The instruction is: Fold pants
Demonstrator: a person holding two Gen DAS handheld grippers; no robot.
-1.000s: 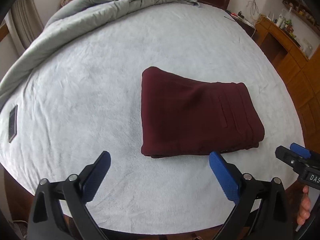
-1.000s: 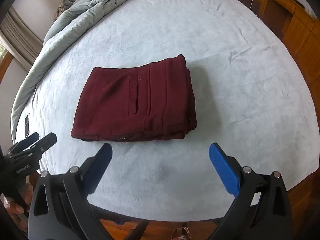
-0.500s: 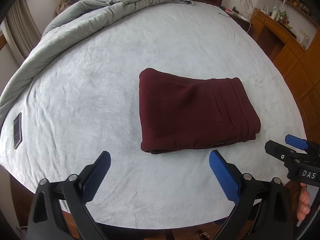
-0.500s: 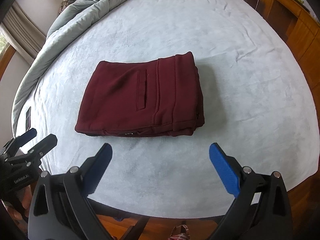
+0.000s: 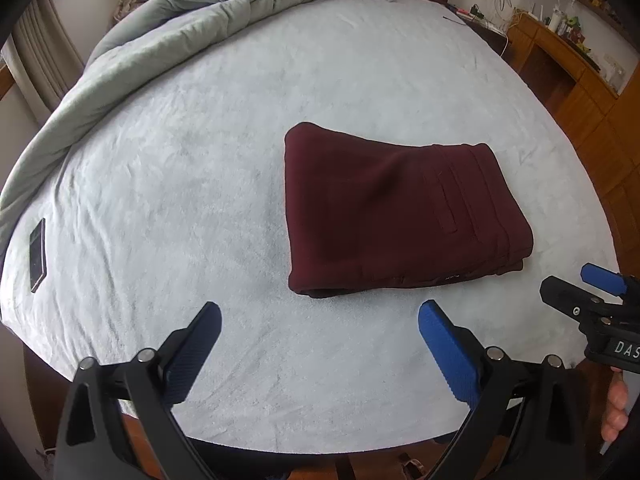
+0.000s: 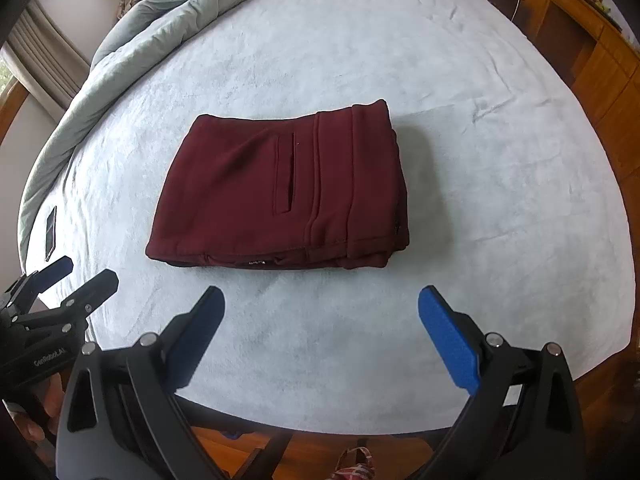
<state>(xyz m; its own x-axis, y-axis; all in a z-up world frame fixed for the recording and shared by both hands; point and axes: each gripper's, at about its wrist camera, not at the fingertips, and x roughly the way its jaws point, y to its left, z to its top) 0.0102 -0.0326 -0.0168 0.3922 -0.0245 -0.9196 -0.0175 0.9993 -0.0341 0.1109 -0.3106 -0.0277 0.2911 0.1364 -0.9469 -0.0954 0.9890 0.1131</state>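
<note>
**Pants folded, both grippers drawn back**

The maroon pants (image 6: 280, 192) lie as a compact folded bundle in the middle of the bed (image 6: 500, 200), pocket slit facing up, layered edges toward us. Over the last second we have pulled both tools back toward the near edge, so the bundle sits well apart from them. Our left gripper (image 5: 320, 354) and right gripper (image 6: 320, 342) both hang with jaws spread wide, holding nothing. We judge the folding essentially finished. A phone (image 5: 37, 255) rests far left beside the grey quilt (image 5: 168, 40).
</note>
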